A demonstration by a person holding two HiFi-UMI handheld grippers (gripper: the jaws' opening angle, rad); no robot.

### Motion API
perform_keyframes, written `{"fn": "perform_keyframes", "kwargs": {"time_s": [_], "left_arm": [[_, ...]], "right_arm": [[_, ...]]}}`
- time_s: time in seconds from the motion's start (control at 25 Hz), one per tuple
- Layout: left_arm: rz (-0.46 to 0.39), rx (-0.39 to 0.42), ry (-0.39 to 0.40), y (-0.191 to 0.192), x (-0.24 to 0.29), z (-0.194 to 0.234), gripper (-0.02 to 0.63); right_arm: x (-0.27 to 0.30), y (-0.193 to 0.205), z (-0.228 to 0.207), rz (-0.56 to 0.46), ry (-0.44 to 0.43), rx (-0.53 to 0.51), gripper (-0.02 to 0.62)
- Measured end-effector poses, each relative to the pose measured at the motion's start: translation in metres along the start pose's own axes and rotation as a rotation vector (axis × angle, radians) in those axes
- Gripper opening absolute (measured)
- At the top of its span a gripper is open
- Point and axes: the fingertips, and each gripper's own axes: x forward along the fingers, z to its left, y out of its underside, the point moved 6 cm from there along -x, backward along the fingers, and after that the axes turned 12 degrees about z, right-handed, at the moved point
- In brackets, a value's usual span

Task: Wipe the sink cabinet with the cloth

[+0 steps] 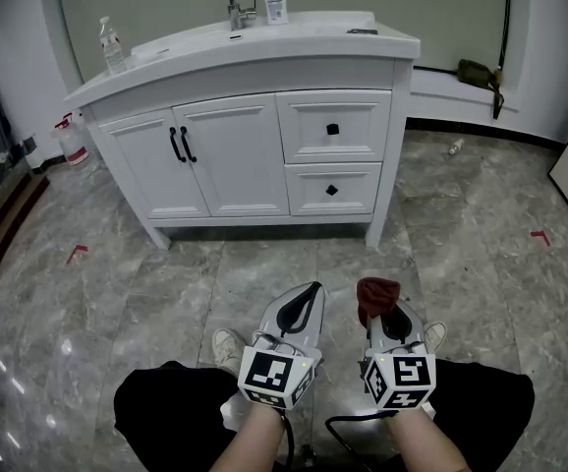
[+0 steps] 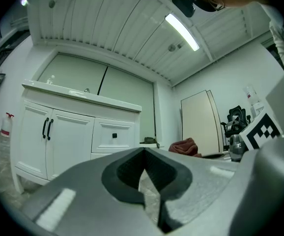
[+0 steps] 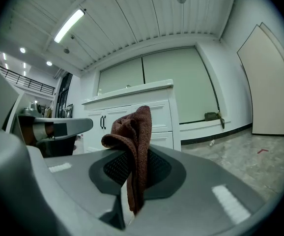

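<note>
Grey marble floor (image 1: 117,293) — white sink cabinet (image 1: 235,155), spray bottle (image 1: 71,144)

Bright, even indoor light falls from ceiling strip lamps (image 2: 181,31), casting no hard shadows; only a soft dark band lies under the sink cabinet (image 1: 235,155). The polished floor (image 1: 87,303) carries small glare spots at the head view's lower left. Both gripper views bow straight lines and darken to black corners; the near jaws look soft, while the cloth (image 3: 134,141) is crisp
</note>
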Motion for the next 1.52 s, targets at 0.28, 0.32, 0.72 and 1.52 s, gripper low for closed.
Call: {"fn": "perform_keyframes", "kwargs": {"time_s": [0.28,0.32,0.72,1.52], "left_arm": [[0.005,0.001,-0.004,0.001,0.012,0.007,0.000],[0.006,-0.007,-0.010,0.002,0.016,0.011,0.000],[-0.007,-0.048,-0.049,-0.005,0.065,0.067,0.000],[-0.053,-0.067,-0.142,-0.029,0.156,0.179,0.000]], "right_arm": [[0.011,-0.003,-0.012,0.004,0.017,0.048,0.077],[0.016,-0.004,-0.014,0.005,0.020,0.056,0.077],[0.086,-0.036,-0.027,-0.006,0.034,0.091,0.077],[0.247,-0.112,-0.018,-0.067,-0.083,0.015,0.077]]}}
